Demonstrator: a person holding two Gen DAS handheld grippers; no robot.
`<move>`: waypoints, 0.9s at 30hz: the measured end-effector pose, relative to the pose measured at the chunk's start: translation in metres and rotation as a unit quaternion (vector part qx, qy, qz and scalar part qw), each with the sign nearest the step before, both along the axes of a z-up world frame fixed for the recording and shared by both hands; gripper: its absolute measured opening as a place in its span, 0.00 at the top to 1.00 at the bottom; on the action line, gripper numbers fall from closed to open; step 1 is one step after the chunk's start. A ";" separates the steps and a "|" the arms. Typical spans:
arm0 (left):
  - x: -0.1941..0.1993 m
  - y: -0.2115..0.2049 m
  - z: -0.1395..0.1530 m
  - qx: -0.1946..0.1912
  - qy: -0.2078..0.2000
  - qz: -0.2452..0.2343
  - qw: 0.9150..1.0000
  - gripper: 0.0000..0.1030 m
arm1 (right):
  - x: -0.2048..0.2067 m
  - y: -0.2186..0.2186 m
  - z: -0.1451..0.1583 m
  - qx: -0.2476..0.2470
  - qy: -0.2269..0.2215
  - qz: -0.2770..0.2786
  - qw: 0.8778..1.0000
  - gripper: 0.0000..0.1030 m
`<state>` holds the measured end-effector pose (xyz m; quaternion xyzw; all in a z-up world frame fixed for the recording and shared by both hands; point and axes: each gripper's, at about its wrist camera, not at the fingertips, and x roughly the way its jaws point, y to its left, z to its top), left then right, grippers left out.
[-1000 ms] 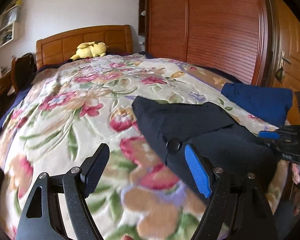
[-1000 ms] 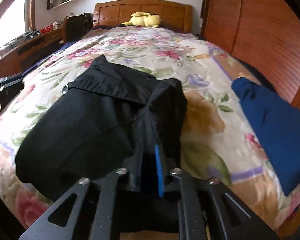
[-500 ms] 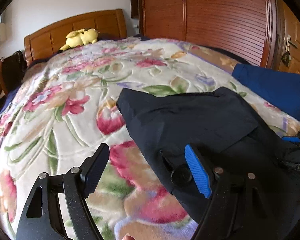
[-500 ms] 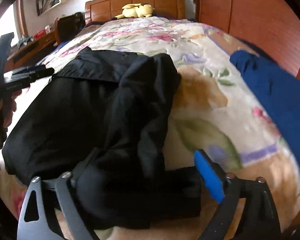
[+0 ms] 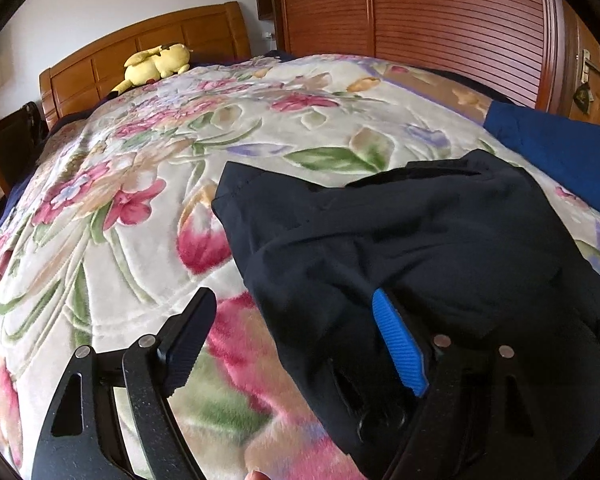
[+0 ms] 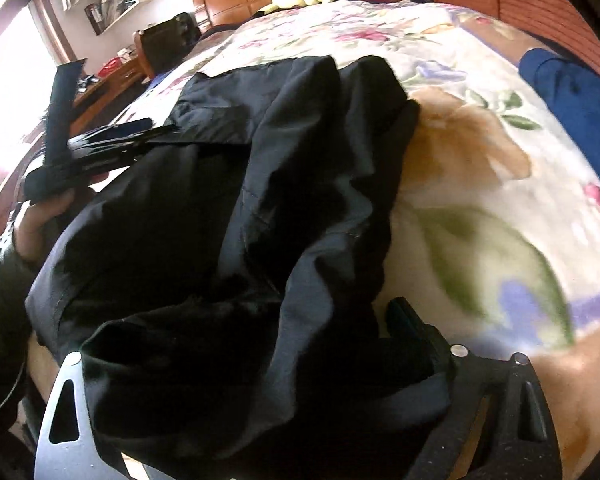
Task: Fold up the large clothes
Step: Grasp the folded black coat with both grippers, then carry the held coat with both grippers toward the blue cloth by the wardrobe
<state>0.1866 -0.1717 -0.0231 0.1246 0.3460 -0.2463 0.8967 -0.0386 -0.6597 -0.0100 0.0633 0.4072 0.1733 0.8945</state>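
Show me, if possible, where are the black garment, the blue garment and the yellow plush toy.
black garment (image 5: 420,240): left wrist view, on its flat upper panel.
blue garment (image 5: 560,152): left wrist view, middle of the folded cloth.
yellow plush toy (image 5: 156,66): left wrist view, on its body by the headboard.

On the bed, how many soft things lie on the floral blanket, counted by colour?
Black: 1, the black garment
Blue: 1, the blue cloth
Yellow: 1, the plush toy
Total: 3
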 end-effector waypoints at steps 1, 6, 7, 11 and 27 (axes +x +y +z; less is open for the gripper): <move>0.001 -0.001 -0.002 0.002 0.001 -0.001 1.000 0.20 | 0.000 0.001 0.000 0.002 0.000 0.004 1.000 0.17; 0.010 -0.002 -0.007 -0.003 0.017 -0.006 1.000 0.20 | 0.006 0.004 -0.002 0.013 -0.005 0.015 1.000 0.26; 0.013 -0.001 -0.007 -0.008 0.023 -0.007 1.000 0.20 | 0.006 0.005 -0.002 0.014 -0.006 0.016 1.000 0.28; 0.026 0.005 -0.012 -0.043 0.071 -0.008 0.997 0.20 | 0.006 0.006 -0.002 0.021 -0.011 0.026 0.999 0.37; 0.022 0.001 -0.007 -0.079 0.119 -0.037 0.989 0.62 | -0.011 0.012 0.000 0.011 -0.051 0.032 0.998 0.60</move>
